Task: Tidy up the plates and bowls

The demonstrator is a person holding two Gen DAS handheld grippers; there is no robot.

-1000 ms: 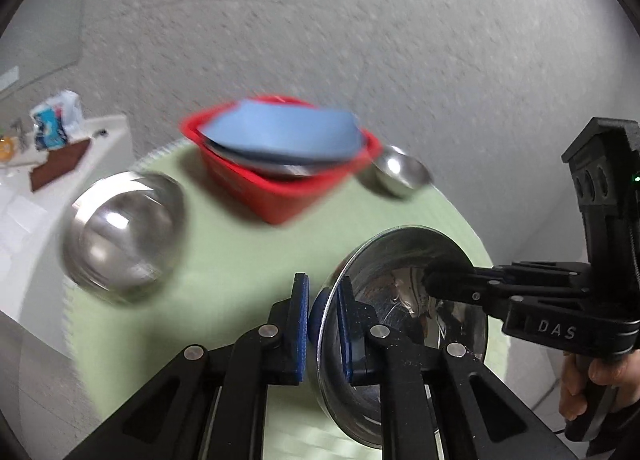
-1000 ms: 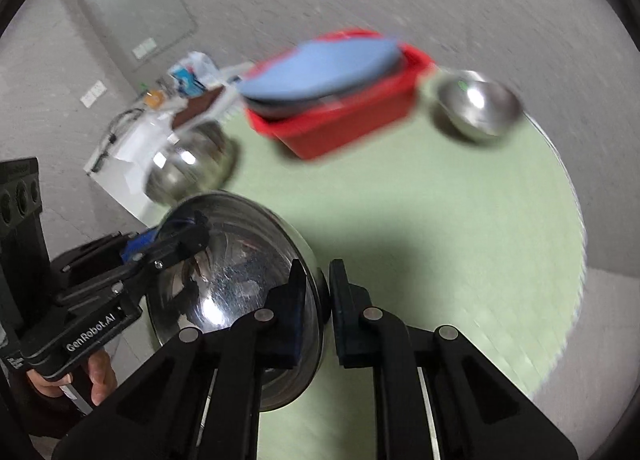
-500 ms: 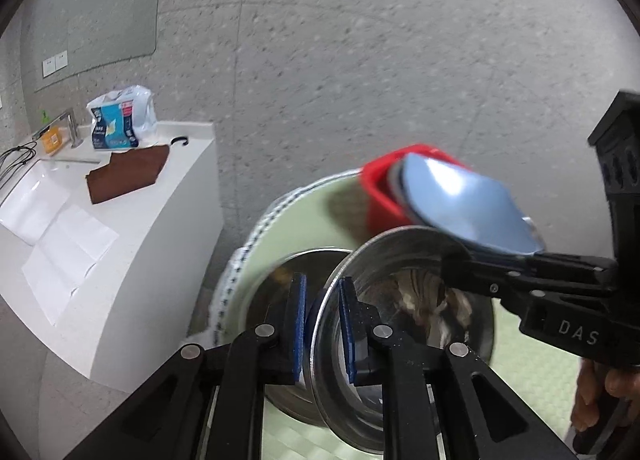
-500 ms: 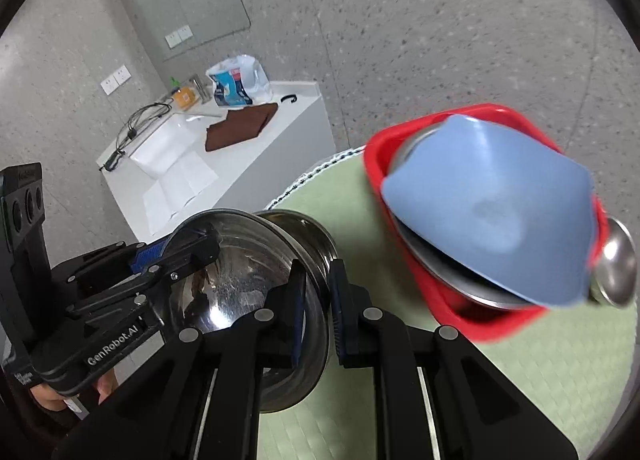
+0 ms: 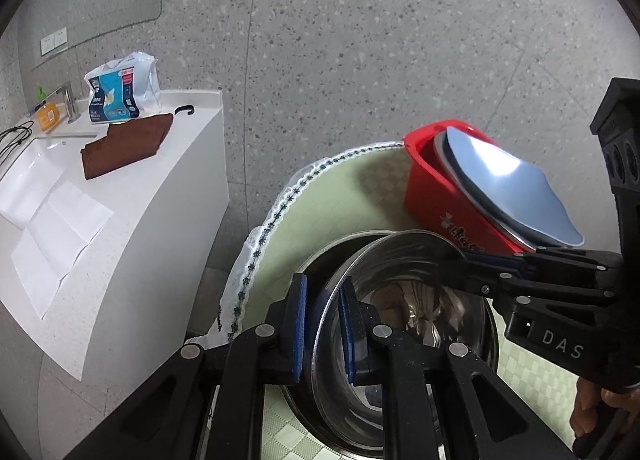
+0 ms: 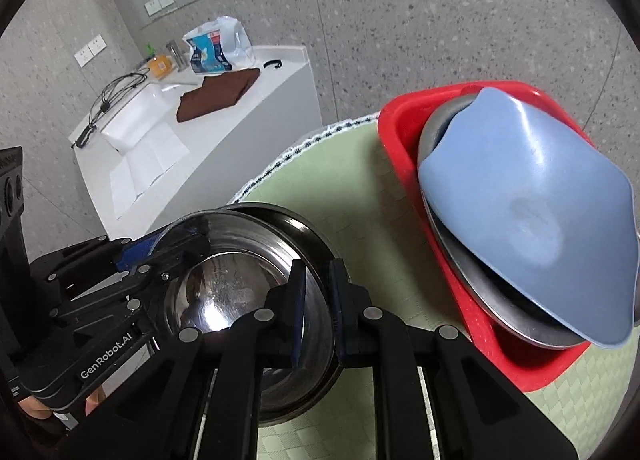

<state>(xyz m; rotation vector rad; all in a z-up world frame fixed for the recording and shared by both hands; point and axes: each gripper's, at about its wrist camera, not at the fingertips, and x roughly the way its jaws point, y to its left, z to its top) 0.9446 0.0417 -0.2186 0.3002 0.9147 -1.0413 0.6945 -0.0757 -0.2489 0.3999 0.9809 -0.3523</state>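
From the left wrist view, the left gripper (image 5: 324, 330) has its blue pads on either side of the rim of a steel bowl (image 5: 404, 300); they pinch this rim, and its jaws have just been opening a little, with the rim between them. This bowl sits tilted inside a second steel bowl (image 5: 320, 264), whose dark rim shows just behind it, on the green checked tablecloth (image 5: 340, 195). The right gripper (image 5: 456, 262) comes in from the right and grips the far rim of the same bowl; the letters "DAS" are printed in white on its body. A hand (image 5: 596, 408) holds its handle at the lower right. Behind the bowls stands a red basin (image 5: 428, 187) with white markings on its side that I cannot read. In it leans a blue plate (image 5: 508, 187) over a steel plate. At the left is a white counter (image 5: 132, 195) with a brown cloth (image 5: 124, 143), a blue and white packet (image 5: 120, 91) with writing too small to read, and sheets of paper.

From the right wrist view, the right gripper (image 6: 318, 302) pinches the near rim of the steel bowl (image 6: 228, 284), and its jaws have just been opening slightly. The left gripper (image 6: 160, 246) holds the opposite rim, and "GenRobot.AI" is written on its body. The outer bowl (image 6: 296, 227) lies under it. The red basin (image 6: 404, 139) is at the right, just beside the bowls, with the blue plate (image 6: 532, 211) on the steel plate (image 6: 472, 280).
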